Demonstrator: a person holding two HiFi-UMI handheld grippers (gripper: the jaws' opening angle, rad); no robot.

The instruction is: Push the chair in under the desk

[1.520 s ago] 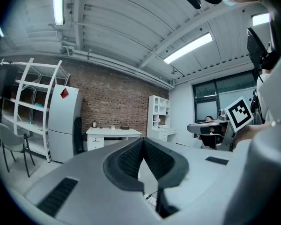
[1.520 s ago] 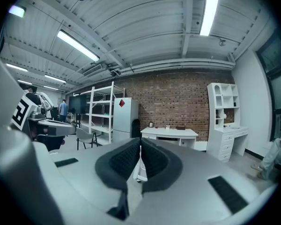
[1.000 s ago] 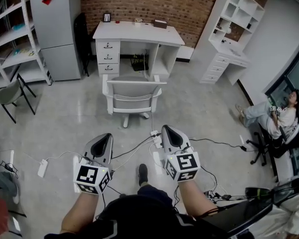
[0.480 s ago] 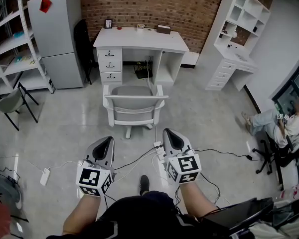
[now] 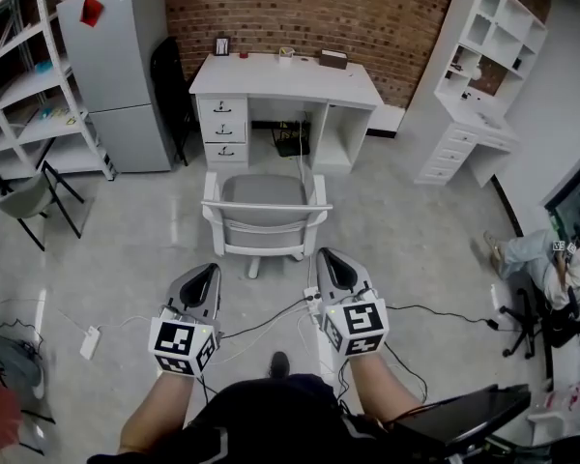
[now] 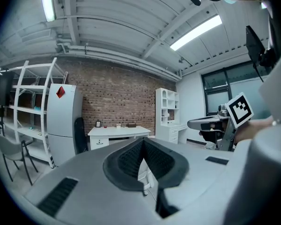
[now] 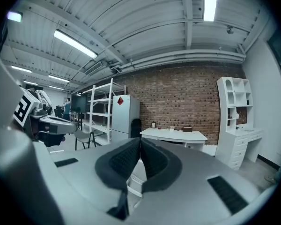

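Scene, large to small. Polished grey concrete floor (image 5: 126, 230) carries everything; red brick wall (image 5: 300, 13) closes its far edge. White desk with a three-drawer stack on its left side (image 5: 285, 77) stands against that wall, with an open kneehole right of the drawers. White-framed swivel chair with grey seat and slatted back (image 5: 268, 216) stands on the floor in front of the kneehole, seat toward the desk and back rail toward the person. It is not yet under the desk: the whole seat lies clear of the desk's front edge. Left gripper (image 5: 209, 269) and right gripper (image 5: 326, 254) are held side by side, near level, pointing at the chair back, near it but apart from it. Each gripper view shows the ribbed pads pressed together with nothing between them, so both tongs are closed and empty. White power strip with trailing cables (image 5: 312, 298) lies on the floor between the grippers and the chair's base. Handling, as a judgement: the frame looks rigid and fairly light, and on this smooth floor it should roll with little force. The castors are mostly hidden under the seat, so this is unconfirmed. The seat likely swivels on its pedestal, so an off-centre shove may turn it rather than advance it. Best contact looks like the top rail of the back, one closed gripper on each side of its middle, pushing level. Watch the armrests against the kneehole sides and the cables near the base.
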